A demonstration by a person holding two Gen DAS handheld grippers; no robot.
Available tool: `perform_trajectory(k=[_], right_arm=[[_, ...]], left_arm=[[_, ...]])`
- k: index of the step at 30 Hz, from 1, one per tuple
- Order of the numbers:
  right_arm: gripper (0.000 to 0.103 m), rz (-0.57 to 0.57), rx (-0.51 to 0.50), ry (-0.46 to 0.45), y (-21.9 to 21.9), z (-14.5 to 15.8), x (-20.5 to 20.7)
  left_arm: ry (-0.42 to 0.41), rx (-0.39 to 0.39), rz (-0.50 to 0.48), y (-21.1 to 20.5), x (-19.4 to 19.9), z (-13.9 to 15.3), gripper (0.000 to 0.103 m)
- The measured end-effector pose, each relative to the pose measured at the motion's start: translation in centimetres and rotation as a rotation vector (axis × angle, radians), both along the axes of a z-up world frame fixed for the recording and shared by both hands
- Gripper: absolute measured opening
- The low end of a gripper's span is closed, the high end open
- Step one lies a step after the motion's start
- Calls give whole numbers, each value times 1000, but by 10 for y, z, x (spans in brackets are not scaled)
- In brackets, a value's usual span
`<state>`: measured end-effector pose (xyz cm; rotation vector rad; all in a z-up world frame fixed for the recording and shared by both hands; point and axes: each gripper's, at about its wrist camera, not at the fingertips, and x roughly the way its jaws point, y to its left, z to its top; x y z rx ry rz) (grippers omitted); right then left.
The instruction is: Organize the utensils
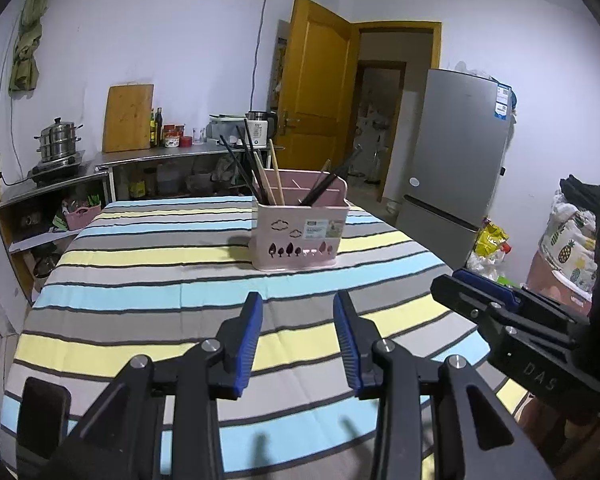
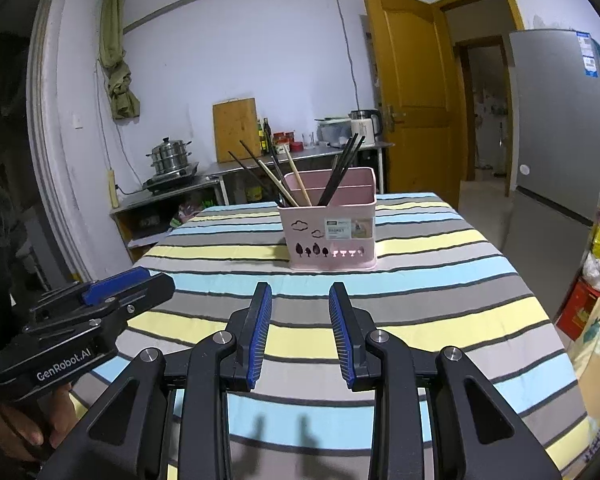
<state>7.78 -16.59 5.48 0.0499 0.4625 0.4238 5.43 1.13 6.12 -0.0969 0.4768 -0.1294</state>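
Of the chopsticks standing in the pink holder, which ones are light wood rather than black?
The two pale wooden sticks in the pink holder, leaning left at its left end. Every other stick, including the black bundle leaning right, is dark.

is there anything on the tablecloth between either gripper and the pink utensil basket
Nothing visible. Only bare striped tablecloth lies between the open left gripper and the pink plastic utensil basket, and the same holds for the open right gripper. Black and wooden chopsticks already stand inside the basket.
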Motion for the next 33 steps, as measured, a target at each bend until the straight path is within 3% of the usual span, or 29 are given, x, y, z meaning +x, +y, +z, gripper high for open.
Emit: perform_trajectory(k=[10, 33], right_arm=[[31, -28, -13, -22, 2, -21, -19], [31, -40, -20, -8, 3, -29, -28]], left_arm=[[12, 20, -2, -9, -13, -28, 38], [7, 3, 50, -7, -19, -33, 38]])
